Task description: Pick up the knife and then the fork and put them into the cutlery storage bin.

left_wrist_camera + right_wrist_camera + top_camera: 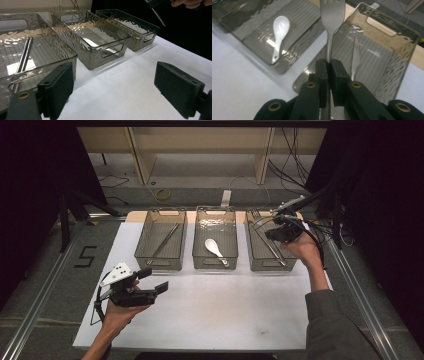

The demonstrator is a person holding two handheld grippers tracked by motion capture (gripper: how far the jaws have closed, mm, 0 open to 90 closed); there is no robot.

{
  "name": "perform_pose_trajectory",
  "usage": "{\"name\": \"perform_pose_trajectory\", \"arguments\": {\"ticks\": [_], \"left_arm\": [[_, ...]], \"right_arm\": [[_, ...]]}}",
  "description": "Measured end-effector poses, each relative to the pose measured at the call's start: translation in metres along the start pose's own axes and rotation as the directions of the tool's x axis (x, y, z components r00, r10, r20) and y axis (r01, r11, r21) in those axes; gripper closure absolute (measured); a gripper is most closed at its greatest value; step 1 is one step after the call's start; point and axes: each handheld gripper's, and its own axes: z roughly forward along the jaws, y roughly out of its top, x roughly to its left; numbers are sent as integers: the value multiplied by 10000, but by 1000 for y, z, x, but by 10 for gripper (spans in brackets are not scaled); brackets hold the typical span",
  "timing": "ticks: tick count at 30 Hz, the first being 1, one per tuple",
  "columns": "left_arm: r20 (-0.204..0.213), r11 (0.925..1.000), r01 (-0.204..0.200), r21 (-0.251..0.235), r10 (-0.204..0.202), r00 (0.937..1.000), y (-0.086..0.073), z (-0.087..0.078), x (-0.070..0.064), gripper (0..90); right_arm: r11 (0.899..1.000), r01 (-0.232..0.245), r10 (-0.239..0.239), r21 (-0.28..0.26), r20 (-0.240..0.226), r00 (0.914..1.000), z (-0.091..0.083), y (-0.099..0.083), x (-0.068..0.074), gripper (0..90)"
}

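While the left gripper [159, 281] hovers low over the near-left desk [215, 310], its jaws stand wide apart with nothing between them, aimed toward the bins. Past it sit three clear bins in a row. Left bin [161, 240] has chopsticks [163, 241] lying diagonally. Middle bin [215, 238] has a white spoon [214, 248], bowl at the far end, handle toward the person. Right bin [267, 241] has a knife [355, 55] on its floor, lengthwise. Right gripper [328, 65] is up over the right bin, jaws pinched on the fork [331, 22] handle. In the right gripper view the fork's long axis runs straight out from the jaws, tines at the far end, pointing away toward the far-left rim of the right bin. Fork is off the bin floor, in the air.
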Motion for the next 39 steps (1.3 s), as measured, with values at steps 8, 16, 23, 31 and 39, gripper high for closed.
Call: {"name": "perform_pose_trajectory", "arguments": {"ticks": [8,16,23,31,39], "left_arm": [[11,10000,14,-6,-14,10000,0,0,0,154],[9,10000,8,3,-8,10000,0,0,0,154],[28,10000,22,-10,-22,10000,0,0,0,154],[31,10000,16,0,-16,10000,0,0,-1,154],[28,10000,22,8,-22,10000,0,1,-1,154]], "right_arm": [[9984,-563,563,-2,289,9980,17,6,-12,858],[9949,-1005,994,104,802,9918,30,7,-21,858],[9936,-1113,1081,173,1309,9855,40,4,-27,858],[9900,-1318,1226,507,1556,9802,50,-11,-34,858],[9889,-1364,1247,583,1712,9773,56,-25,-39,858]]}}
